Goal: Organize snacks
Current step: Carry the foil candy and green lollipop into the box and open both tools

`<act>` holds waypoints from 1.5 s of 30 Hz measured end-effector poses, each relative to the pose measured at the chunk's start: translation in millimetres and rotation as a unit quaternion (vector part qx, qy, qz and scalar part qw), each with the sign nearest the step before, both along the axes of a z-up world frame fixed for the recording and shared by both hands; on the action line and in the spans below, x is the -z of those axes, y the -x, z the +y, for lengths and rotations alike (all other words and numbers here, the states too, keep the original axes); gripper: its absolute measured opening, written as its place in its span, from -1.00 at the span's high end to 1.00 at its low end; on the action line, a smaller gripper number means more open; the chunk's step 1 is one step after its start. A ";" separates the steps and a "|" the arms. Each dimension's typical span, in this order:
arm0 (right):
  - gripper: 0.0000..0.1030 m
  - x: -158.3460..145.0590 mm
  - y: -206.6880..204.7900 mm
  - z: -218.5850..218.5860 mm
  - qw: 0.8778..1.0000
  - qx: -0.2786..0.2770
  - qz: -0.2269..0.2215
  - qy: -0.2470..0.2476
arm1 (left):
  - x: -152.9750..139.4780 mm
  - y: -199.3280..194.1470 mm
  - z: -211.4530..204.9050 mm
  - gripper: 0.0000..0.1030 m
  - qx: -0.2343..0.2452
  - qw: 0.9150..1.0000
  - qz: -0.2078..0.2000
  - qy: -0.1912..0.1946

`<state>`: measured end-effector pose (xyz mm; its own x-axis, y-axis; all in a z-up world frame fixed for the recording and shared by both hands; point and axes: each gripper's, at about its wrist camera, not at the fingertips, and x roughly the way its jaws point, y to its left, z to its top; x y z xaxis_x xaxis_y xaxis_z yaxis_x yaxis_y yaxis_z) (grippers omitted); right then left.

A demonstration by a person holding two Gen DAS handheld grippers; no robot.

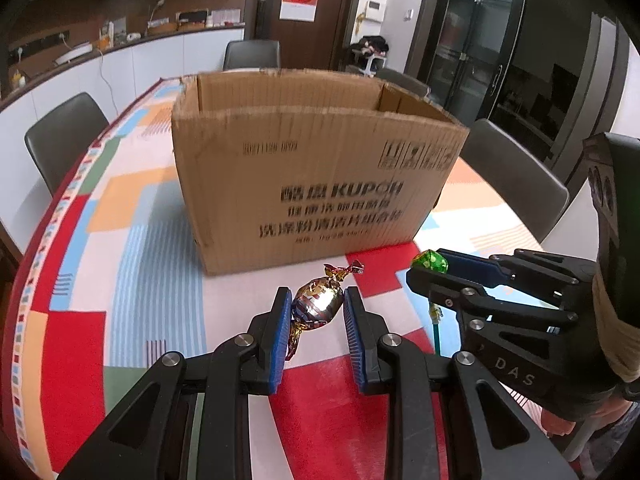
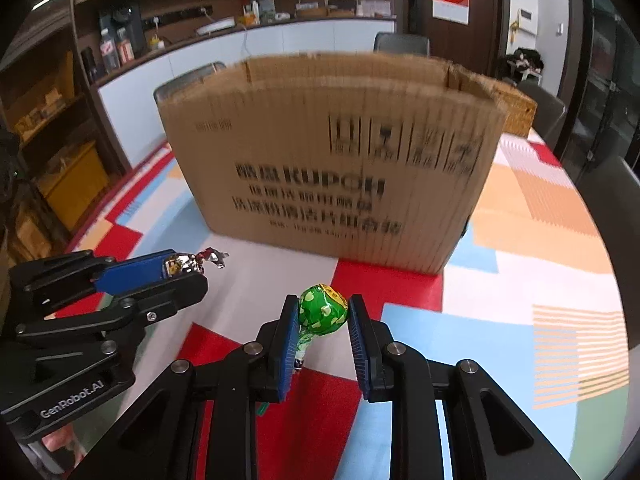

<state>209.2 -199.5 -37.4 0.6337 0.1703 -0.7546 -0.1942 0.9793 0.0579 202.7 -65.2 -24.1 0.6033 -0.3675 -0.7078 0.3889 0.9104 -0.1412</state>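
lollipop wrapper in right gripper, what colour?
Green with pale spots and a yellow patch; the lollipop shows best in the right wrist view.

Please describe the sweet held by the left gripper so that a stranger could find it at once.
Start at the big open cardboard box on the colourful tablecloth. In front of it, the left gripper pinches a foil-wrapped candy. Its shiny gold wrapper with twisted ends differs from the green lollipop on a stick nearby.

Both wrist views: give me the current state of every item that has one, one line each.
Left tool: shut on the foil-wrapped candy.
Right tool: shut on the green lollipop, stick hanging below.
Foil-wrapped candy: clamped, wrapper intact, both ends twisted.
Green lollipop: clamped by its head, still wrapped.
Cardboard box: upright on the tablecloth, top open, contents hidden.
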 end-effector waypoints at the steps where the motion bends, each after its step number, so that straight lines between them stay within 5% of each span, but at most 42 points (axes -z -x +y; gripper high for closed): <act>1: 0.50 -5.5 2.3 -0.7 1.000 0.002 -0.008 -0.001 | -2.4 0.8 -0.1 0.48 0.000 1.000 -0.003 0.001; 27: 0.50 -112.3 4.0 -10.8 0.988 0.029 -0.152 -0.024 | -106.3 -11.1 10.5 0.48 -0.021 0.991 -0.128 0.016; 45: 0.50 -147.7 -60.7 -17.3 0.984 0.053 -0.169 -0.020 | -127.7 -81.7 9.1 0.48 -0.029 0.993 -0.117 0.003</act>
<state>269.9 -216.8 110.3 0.8628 0.1140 -0.4925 -0.1049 0.9934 0.0462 284.4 -56.2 103.5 0.7719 -0.3304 -0.5431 0.3583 0.9318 -0.0576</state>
